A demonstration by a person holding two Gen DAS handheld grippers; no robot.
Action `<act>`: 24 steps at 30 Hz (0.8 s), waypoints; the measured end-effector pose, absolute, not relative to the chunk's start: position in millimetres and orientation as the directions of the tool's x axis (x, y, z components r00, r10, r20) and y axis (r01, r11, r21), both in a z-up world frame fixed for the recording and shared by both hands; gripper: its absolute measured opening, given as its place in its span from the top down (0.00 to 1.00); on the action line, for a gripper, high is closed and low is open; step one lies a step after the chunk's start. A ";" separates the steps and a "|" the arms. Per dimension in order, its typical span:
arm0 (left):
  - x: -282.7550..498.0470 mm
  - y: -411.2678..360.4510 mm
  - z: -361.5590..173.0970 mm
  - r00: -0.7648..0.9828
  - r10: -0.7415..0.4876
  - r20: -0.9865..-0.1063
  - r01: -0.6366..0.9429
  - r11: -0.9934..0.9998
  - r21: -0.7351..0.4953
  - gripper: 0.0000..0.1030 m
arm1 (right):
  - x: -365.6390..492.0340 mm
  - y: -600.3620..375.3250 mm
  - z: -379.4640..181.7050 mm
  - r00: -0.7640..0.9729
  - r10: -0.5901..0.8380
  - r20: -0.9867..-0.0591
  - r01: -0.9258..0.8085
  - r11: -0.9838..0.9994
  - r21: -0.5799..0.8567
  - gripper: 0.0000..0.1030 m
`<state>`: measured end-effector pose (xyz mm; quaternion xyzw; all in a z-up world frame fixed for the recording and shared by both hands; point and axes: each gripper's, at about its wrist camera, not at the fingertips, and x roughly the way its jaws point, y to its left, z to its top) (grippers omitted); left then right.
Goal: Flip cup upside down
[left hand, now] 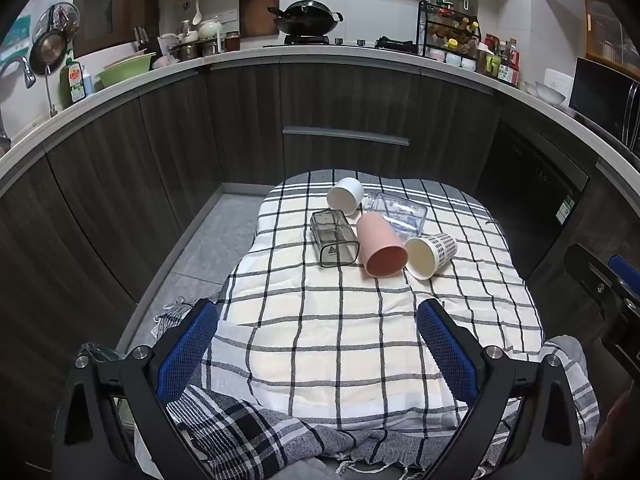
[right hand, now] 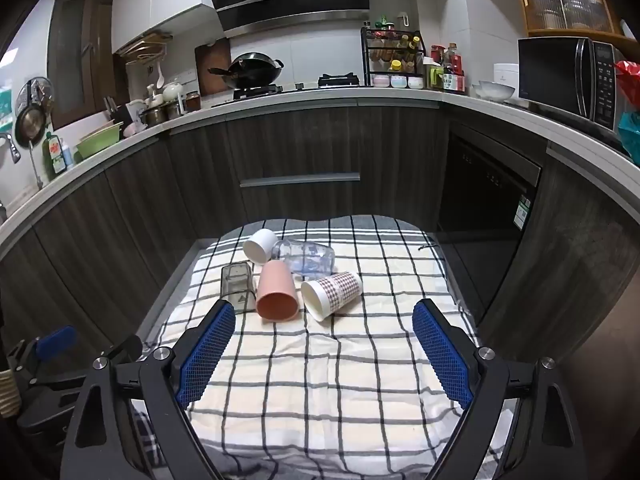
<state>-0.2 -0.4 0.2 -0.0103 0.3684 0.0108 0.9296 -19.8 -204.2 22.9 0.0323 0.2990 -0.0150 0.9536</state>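
Note:
Several cups lie on their sides on a checked cloth [left hand: 340, 320] [right hand: 340, 380]: a pink cup [left hand: 380, 246] [right hand: 275, 290], a patterned paper cup [left hand: 432, 254] [right hand: 332, 294], a white cup [left hand: 346, 196] [right hand: 260, 244], a smoky square cup [left hand: 334, 236] [right hand: 236, 284] and a clear cup [left hand: 400, 212] [right hand: 306, 258]. My left gripper [left hand: 316, 312] is open and empty, well short of the cups. My right gripper [right hand: 324, 316] is open and empty, its left finger tip close to the smoky cup. The right gripper also shows at the right edge of the left wrist view [left hand: 608, 276].
Dark wood cabinets [left hand: 344, 112] [right hand: 300, 152] stand behind the cloth, with a dishwasher [right hand: 488, 196] at the right. The counter above holds a wok [left hand: 306, 16], a spice rack [right hand: 394, 56] and a microwave [right hand: 568, 76]. Grey floor [left hand: 200, 252] lies left of the cloth.

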 end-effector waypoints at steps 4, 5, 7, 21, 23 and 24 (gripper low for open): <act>-0.1 -1.4 0.9 0.730 0.016 -0.684 -0.031 0.999 -0.010 0.01 | -18.9 -203.8 23.5 0.821 -0.006 -0.571 0.049 0.997 0.061 0.12; -0.3 -1.9 1.3 0.732 0.019 -0.681 -0.033 0.999 -0.008 0.01 | -20.2 -204.1 23.8 0.826 -0.004 -0.564 0.047 0.997 0.061 0.12; -0.2 -3.5 2.2 0.736 0.020 -0.677 -0.033 0.999 -0.006 0.01 | -20.7 -204.4 24.1 0.828 -0.003 -0.561 0.048 0.997 0.064 0.12; -3.1 0.2 7.1 0.745 0.006 -0.667 -0.022 1.000 -0.015 0.01 | -22.0 -205.4 25.7 0.830 -0.004 -0.558 0.051 0.996 0.068 0.12; -2.7 0.3 6.2 0.745 0.005 -0.668 -0.021 1.000 -0.016 0.01 | -22.1 -204.9 25.8 0.830 -0.005 -0.558 0.052 0.996 0.068 0.12; -3.0 -0.1 6.9 0.744 0.006 -0.668 -0.022 1.000 -0.015 0.02 | -22.2 -204.7 26.0 0.830 -0.005 -0.558 0.052 0.996 0.068 0.12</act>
